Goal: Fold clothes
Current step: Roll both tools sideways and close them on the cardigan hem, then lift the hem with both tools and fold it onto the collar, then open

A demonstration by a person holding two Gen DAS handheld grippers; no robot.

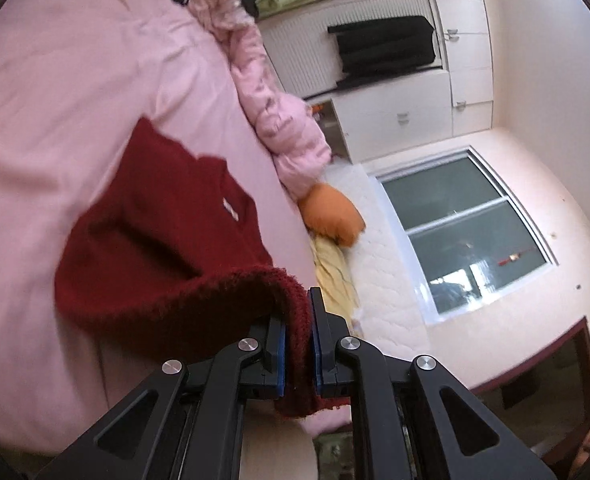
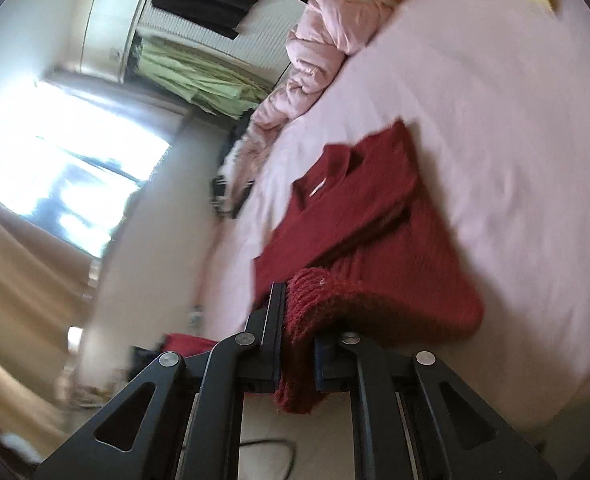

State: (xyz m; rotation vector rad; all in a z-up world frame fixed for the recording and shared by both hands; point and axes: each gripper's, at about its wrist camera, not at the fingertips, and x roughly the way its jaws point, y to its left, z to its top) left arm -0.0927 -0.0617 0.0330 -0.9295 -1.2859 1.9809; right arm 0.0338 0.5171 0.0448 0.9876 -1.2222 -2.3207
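L gripper (image 1: 298,320) pinches the fuzzy hem of the red sweater (image 1: 163,216); R gripper (image 2: 299,320) is clamped on the hem too, its far finger mostly hidden by knit. Rest of the sweater lies on the pink bedsheet (image 1: 55,80), collar end away. R view blurred; room bkgd hard to read.

Both tools (image 1: 298,320) (image 2: 300,320) clamped tight
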